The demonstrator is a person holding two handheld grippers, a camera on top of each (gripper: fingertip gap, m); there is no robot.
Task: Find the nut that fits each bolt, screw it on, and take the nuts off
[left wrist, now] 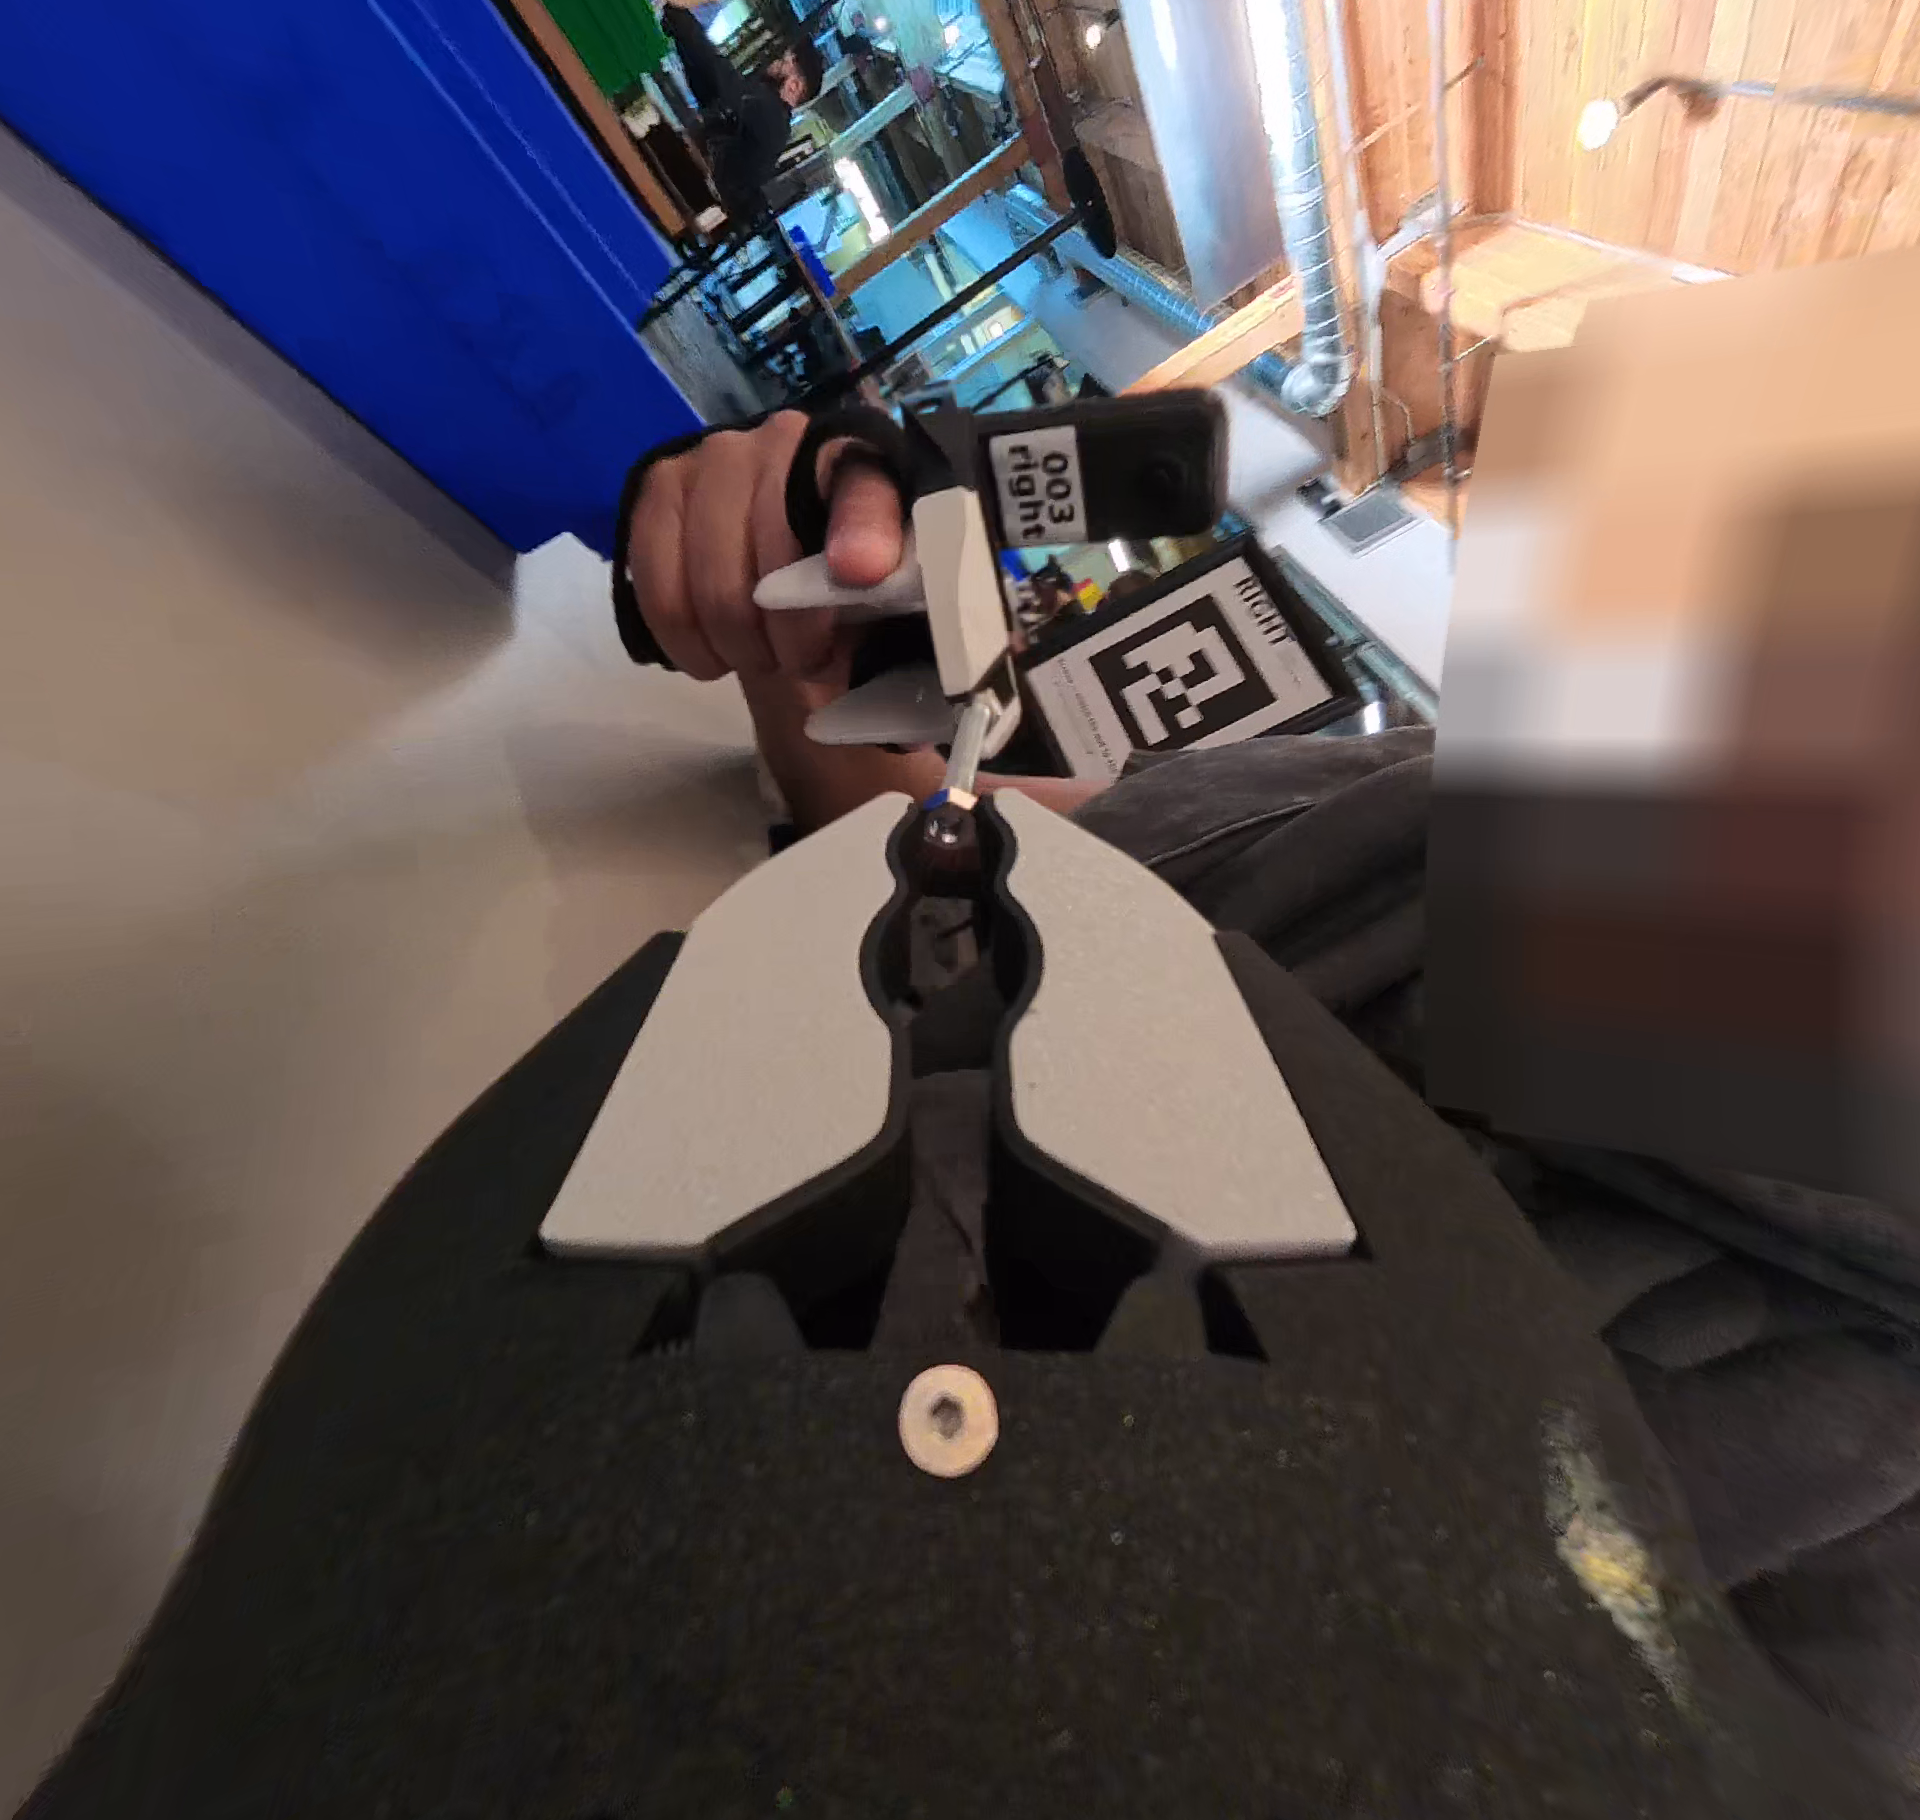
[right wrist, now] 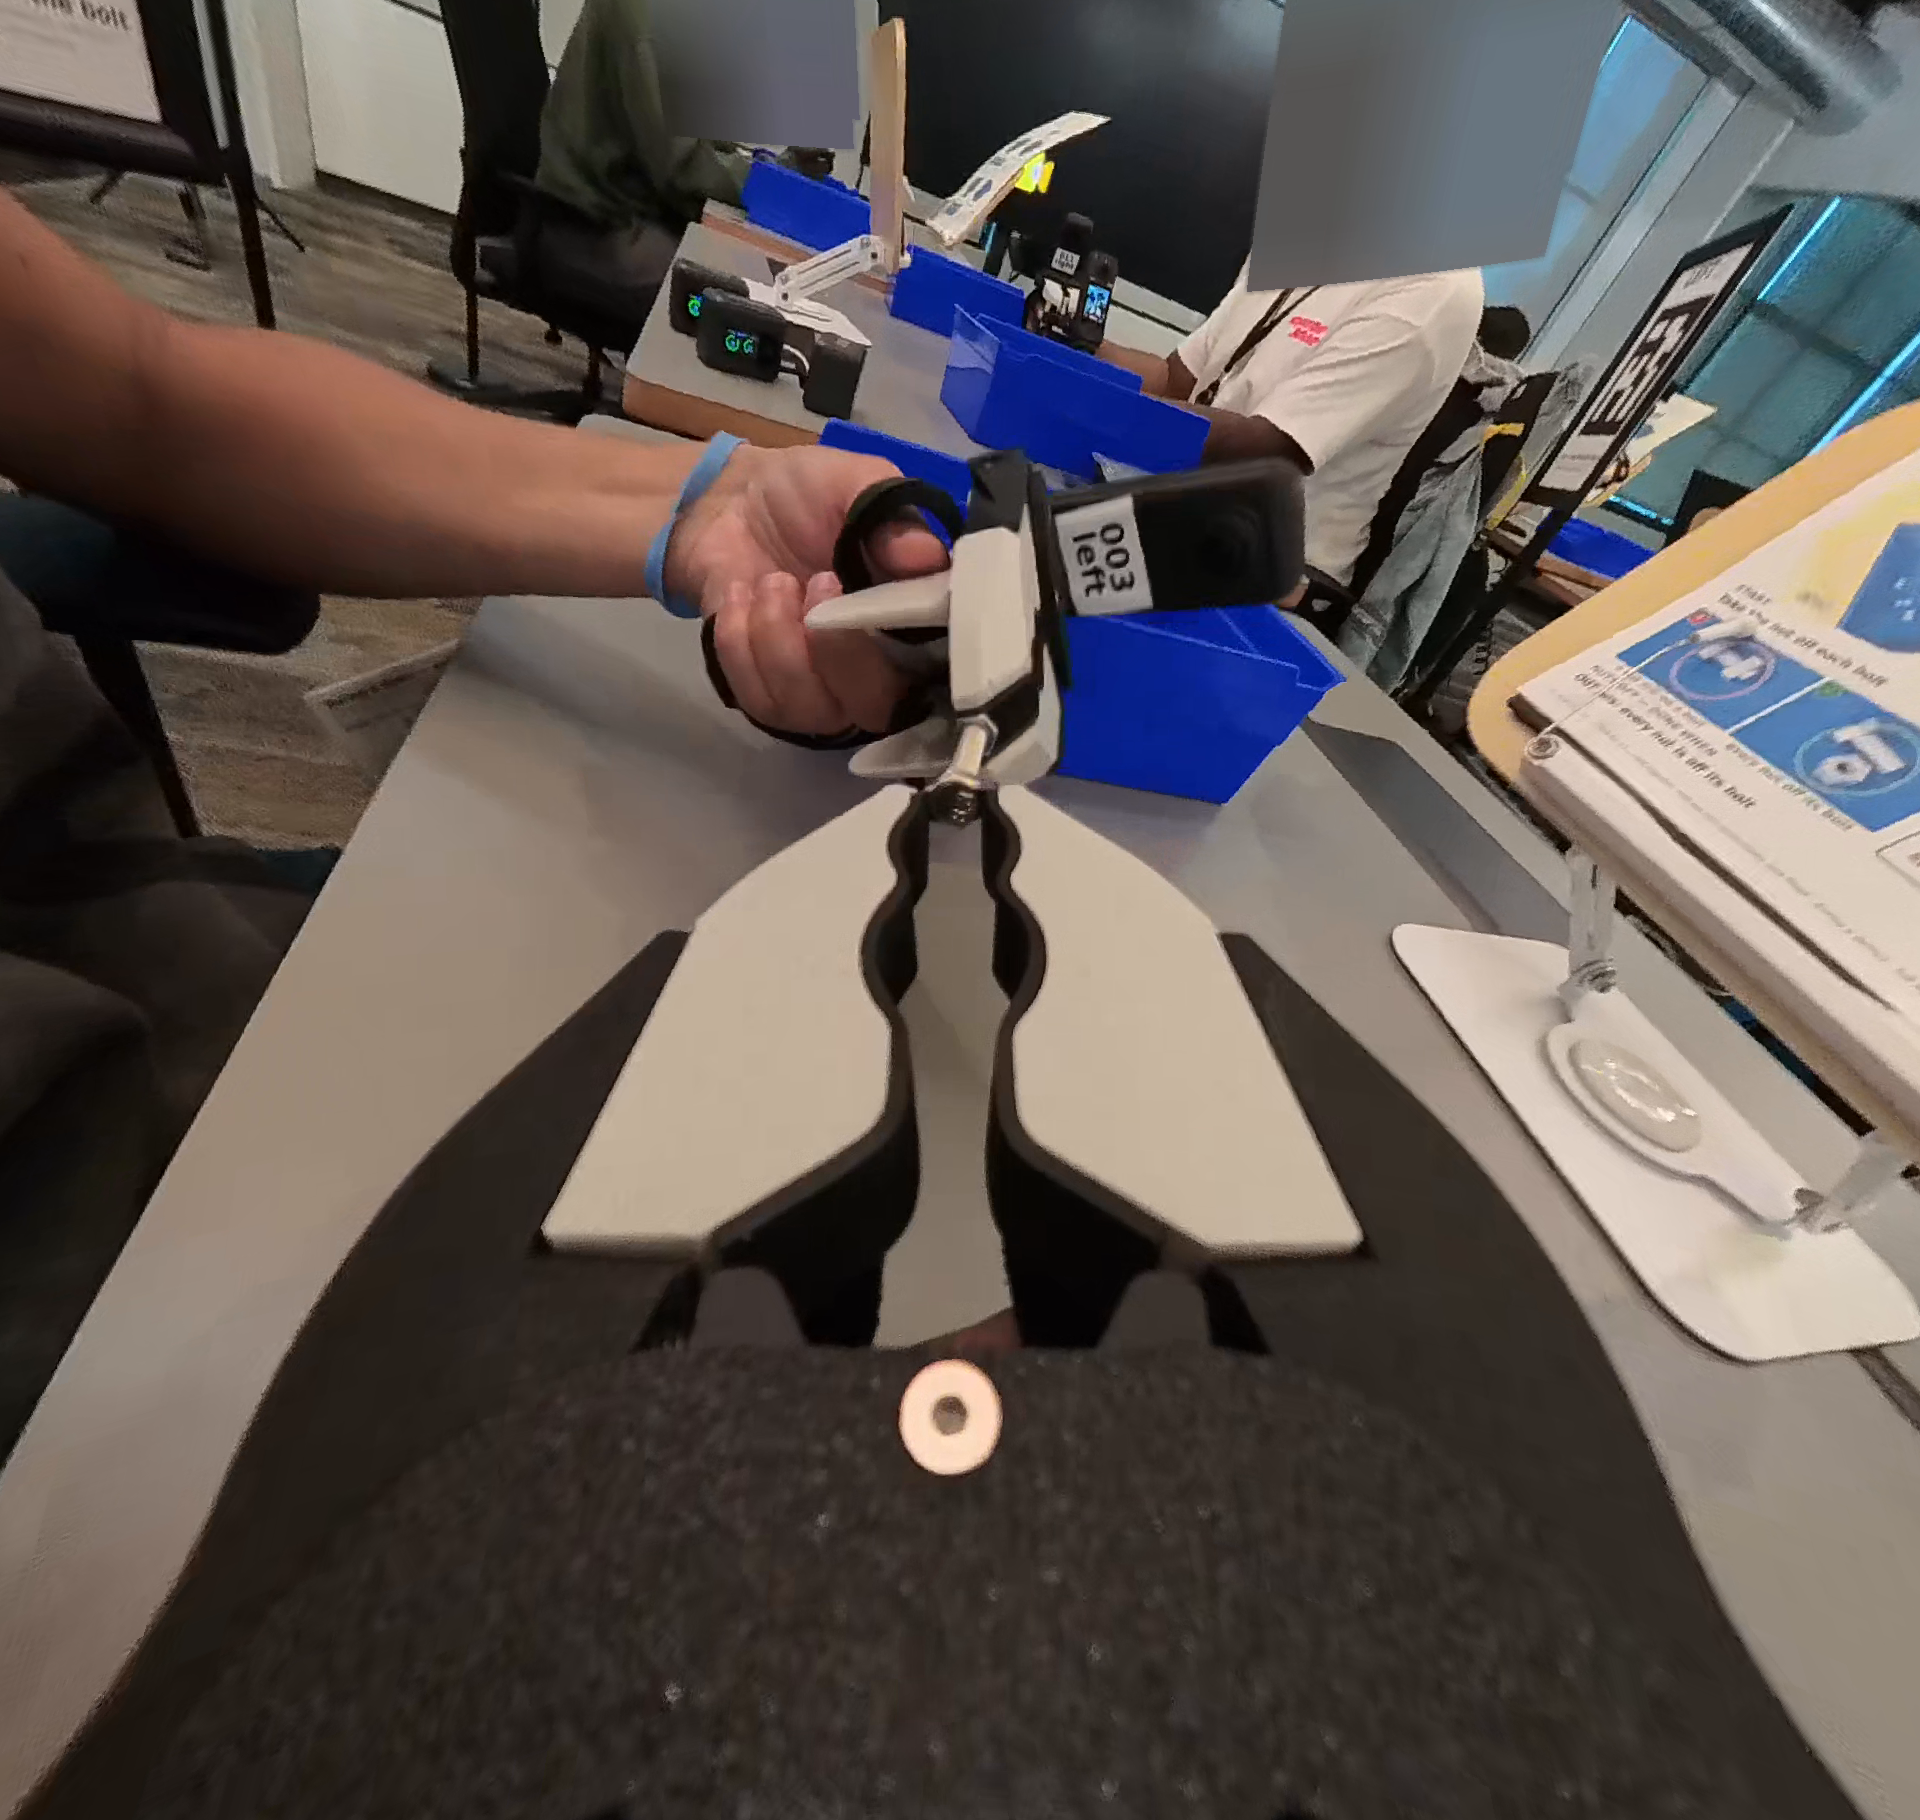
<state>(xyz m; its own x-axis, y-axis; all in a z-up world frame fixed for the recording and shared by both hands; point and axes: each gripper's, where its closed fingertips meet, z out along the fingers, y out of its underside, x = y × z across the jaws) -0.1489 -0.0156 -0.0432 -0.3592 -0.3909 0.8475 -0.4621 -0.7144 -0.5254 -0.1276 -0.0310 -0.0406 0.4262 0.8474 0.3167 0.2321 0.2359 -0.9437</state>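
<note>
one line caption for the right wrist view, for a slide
Right gripper pinches a nut on the bolt held by the left gripper.

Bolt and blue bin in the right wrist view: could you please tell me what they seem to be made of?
Bolt: bare metal, probably steel, judging by the silvery surface with bright glints. Blue bin: looks like moulded plastic, with a uniform saturated colour and smooth, slightly glossy walls.

- Black camera (left wrist: 1132, 466): white printed label (left wrist: 1044, 497), number and word.
- Black-and-white marker board (left wrist: 1195, 669): heading, small print.
- Instruction sheet (right wrist: 1766, 690), counter's right edge: captions legible.
- White shirt (right wrist: 1351, 368): red print (right wrist: 1307, 329), too small to read.
</note>
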